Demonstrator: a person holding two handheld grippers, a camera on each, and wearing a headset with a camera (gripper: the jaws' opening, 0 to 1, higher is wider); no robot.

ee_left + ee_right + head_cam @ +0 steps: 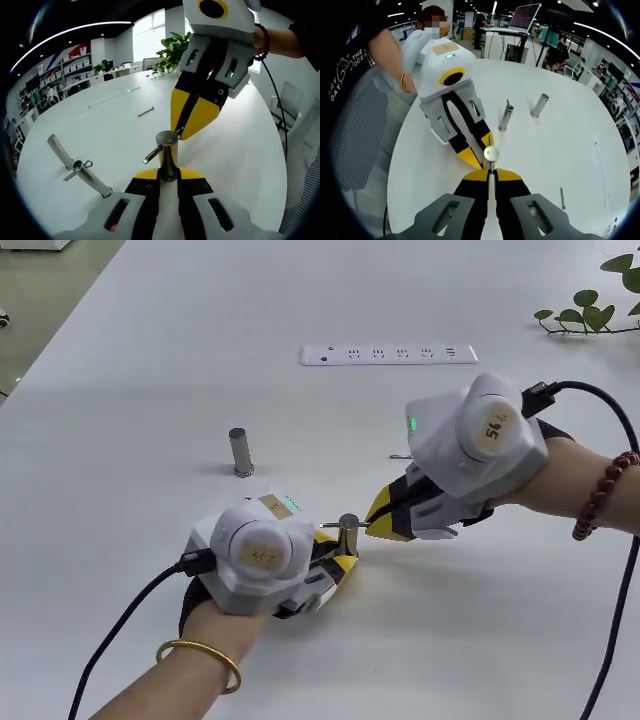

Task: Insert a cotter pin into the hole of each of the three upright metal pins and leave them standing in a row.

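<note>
Spreading beneath everything is the white tabletop. A power strip lies flat toward its far side and a leafy plant sits at the far right corner.

The left claw comes in low from the near side, with a gold bangle showing behind it. Its jaws are closed around the lower shaft of a metal pin, which stands upright on the tabletop near the middle. The right claw, with a bead bracelet behind it, reaches in from the right so that its yellow tips meet the head of that same pin. Its jaws are pressed together on the end of a cotter pin. This cotter pin runs crosswise through the hole near the metal pin's top and sticks out on the side away from the right claw.

Farther back and to the left, well apart from both claws, a bare pin stands upright. In the left gripper view a fitted pin stands just beside it, with a second cotter pin through its top.

A loose cotter pin lies flat on the tabletop just beyond the right claw.
</note>
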